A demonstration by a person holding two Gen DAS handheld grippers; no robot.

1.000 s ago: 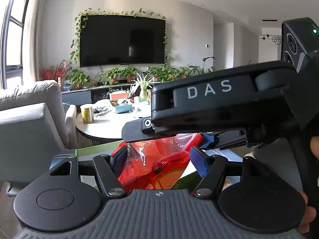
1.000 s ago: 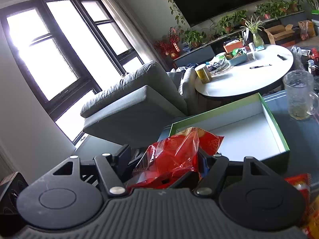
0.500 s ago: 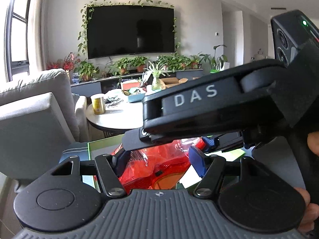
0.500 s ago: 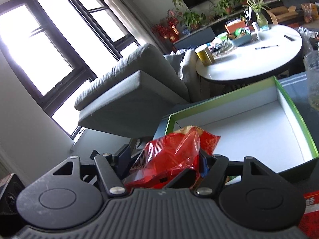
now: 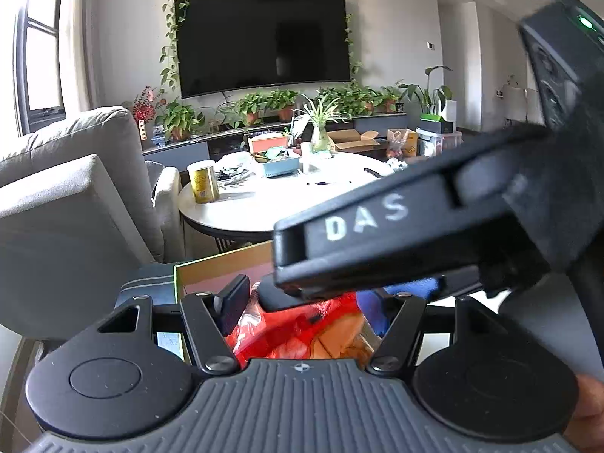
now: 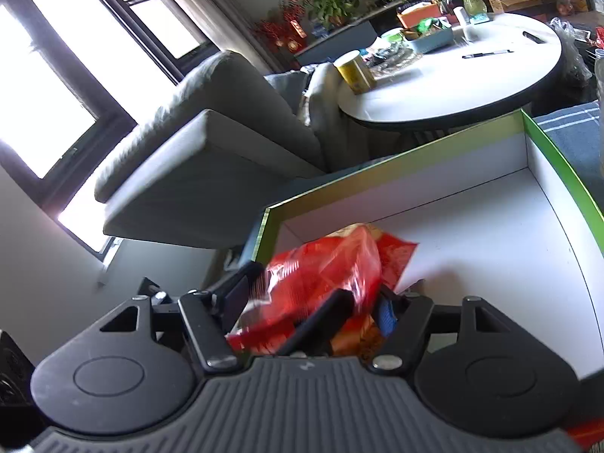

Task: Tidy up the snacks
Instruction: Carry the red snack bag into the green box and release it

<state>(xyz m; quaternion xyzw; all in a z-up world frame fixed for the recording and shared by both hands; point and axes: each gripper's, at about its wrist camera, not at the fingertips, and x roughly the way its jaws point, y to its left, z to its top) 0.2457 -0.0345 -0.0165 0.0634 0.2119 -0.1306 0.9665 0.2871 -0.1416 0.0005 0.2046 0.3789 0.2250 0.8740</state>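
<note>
Red snack bag held by both grippers over the open box.

Between the fingers of the right gripper (image 6: 313, 302) the red snack bag (image 6: 324, 268) is pinched, jaws partly closed on the film; the left gripper (image 5: 302, 309) also brackets it, though pad contact cannot be confirmed there. Just beyond the fingertips lies the white floor of the green-edged box (image 6: 490, 234); farther off stands the round table (image 6: 472, 75). Risk: the slippery film may slide out, or an uneven release may leave the bag snagged on the box wall.
</note>
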